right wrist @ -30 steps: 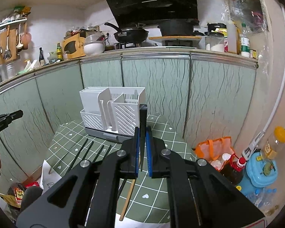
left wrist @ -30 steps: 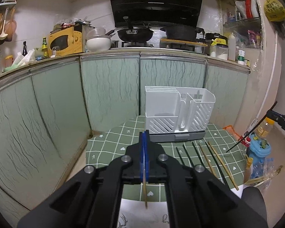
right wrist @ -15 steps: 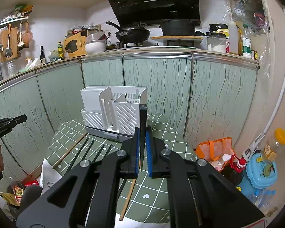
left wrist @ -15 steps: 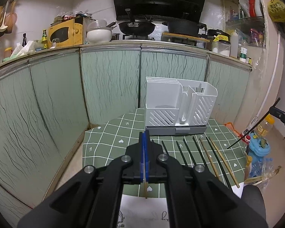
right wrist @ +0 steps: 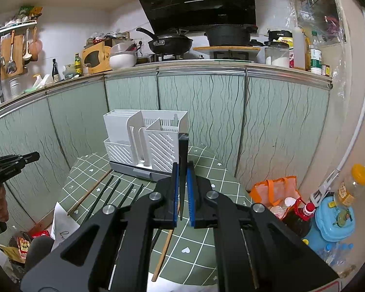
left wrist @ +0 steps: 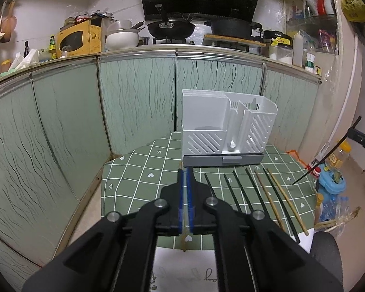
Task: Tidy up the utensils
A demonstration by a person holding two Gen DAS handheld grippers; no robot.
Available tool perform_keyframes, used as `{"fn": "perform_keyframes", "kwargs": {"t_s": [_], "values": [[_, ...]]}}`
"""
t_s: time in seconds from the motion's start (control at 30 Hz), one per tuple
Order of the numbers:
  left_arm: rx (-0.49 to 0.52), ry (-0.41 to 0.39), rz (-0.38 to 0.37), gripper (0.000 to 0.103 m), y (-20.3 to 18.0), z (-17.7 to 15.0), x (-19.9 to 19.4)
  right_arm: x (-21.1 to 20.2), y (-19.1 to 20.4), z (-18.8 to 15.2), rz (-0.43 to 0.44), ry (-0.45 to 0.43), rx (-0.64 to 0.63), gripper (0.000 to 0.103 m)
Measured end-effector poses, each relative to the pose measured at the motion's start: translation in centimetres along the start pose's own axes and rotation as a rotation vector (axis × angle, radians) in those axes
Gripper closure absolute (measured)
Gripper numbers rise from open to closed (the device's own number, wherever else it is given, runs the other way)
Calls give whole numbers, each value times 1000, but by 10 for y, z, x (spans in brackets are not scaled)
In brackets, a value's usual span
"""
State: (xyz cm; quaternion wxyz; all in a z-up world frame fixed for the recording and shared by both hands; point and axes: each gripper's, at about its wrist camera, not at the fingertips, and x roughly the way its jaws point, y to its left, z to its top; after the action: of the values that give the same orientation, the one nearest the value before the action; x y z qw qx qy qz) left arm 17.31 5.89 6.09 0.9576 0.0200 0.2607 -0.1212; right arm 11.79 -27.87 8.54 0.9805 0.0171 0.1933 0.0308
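Nearest, the left gripper (left wrist: pixel 185 170) had just been opening its jaws a crack, a wooden chopstick (left wrist: pixel 184 242) lying loose on the green checked tablecloth (left wrist: pixel 138 170) below the gap. Rightward, the right gripper (right wrist: pixel 181 168) stood clamped on a black chopstick (right wrist: pixel 182 150). Farther off, more chopsticks (left wrist: pixel 241 189) lay before the white utensil holder (left wrist: pixel 221 131).

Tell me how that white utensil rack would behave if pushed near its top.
The white utensil rack is tall slotted plastic and looks empty, so probably light and apt to slide or tip. Its grey base tray may steady it somewhat.
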Motion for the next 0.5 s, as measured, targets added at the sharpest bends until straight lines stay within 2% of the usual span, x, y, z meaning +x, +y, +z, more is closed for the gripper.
{"fn": "perform_keyframes", "kwargs": {"t_s": [0.03, 0.07, 0.1, 0.17, 0.5], "values": [[0, 2, 6, 75, 0, 0, 2, 0, 0, -1, -1, 0, -1, 97], [0, -1, 16, 42, 0, -1, 4, 0, 0, -1, -3, 1, -1, 97], [1, -16, 31, 31, 0, -2, 5, 0, -1, -2, -2, 2, 0, 97], [12, -39, 27, 29, -1, -3, 6, 1, -1, -2, -2, 4, 2, 97], [25, -2, 40, 29, -2, -12, 40, 5, -6, -3, -2, 6, 5, 97]]}}
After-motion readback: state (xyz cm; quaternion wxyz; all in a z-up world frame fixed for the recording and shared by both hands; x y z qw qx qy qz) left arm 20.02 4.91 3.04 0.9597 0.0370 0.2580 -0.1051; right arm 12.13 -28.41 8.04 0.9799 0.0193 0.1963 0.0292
